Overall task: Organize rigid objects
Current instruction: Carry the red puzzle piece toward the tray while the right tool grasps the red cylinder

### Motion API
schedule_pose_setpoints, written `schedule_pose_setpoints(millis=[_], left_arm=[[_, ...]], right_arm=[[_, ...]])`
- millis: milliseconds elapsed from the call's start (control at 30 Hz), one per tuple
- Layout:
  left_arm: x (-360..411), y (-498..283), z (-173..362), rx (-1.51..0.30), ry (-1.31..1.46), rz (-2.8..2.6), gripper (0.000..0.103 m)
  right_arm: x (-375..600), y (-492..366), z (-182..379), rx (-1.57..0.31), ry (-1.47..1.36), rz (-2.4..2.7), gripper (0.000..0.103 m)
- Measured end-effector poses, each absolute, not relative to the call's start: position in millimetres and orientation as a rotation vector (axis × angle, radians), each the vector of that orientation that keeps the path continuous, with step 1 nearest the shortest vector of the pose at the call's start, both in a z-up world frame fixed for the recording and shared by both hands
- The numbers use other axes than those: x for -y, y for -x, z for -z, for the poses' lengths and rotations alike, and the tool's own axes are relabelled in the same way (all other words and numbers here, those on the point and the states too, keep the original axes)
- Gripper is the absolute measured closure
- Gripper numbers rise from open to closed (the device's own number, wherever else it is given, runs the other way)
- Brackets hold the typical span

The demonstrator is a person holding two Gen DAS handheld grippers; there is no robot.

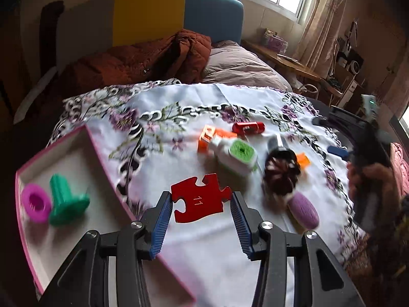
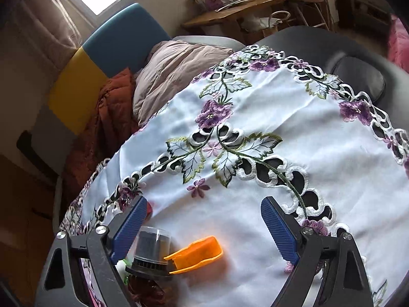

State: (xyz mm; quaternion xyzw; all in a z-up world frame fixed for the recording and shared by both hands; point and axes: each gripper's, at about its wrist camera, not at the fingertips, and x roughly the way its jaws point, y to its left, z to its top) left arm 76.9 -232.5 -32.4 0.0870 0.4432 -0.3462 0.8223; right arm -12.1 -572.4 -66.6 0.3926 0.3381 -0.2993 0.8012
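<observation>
My left gripper (image 1: 201,196) is shut on a flat red puzzle piece (image 1: 196,206) marked 11, held just above the cloth by its two side edges. To its left lies a pink-edged box (image 1: 84,151) with a magenta ring (image 1: 35,202) and a green spool (image 1: 64,199) inside. My right gripper (image 2: 204,200) stands open over the embroidered tablecloth (image 2: 268,107), with nothing pressed between its pads. An orange clip (image 2: 196,254) and a dark cylinder with a clear cap (image 2: 153,248) lie low between its fingers, nearer the left one.
Loose on the cloth are an orange block (image 1: 205,142), a white piece with a green face (image 1: 239,156), a red toy (image 1: 248,127), a dark brown fluted piece (image 1: 281,175) and a purple oval (image 1: 304,211). A hand (image 1: 368,179) is at the right; bedding lies beyond.
</observation>
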Motion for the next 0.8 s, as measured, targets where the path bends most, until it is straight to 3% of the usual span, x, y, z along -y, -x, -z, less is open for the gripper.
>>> schedule_pose_setpoints(millis=[300, 800], left_arm=[[175.0, -44.0, 24.4, -0.906, -0.167, 0.712, 0.056], [117.7, -55.8, 28.7, -0.946, -0.038, 0.641, 0.055]], right_arm=[[545.3, -12.6, 67.1, -0.802, -0.706, 0.552, 0.011], [490.5, -139.9, 87.7, -1.081, -0.377, 0.408, 0.008]])
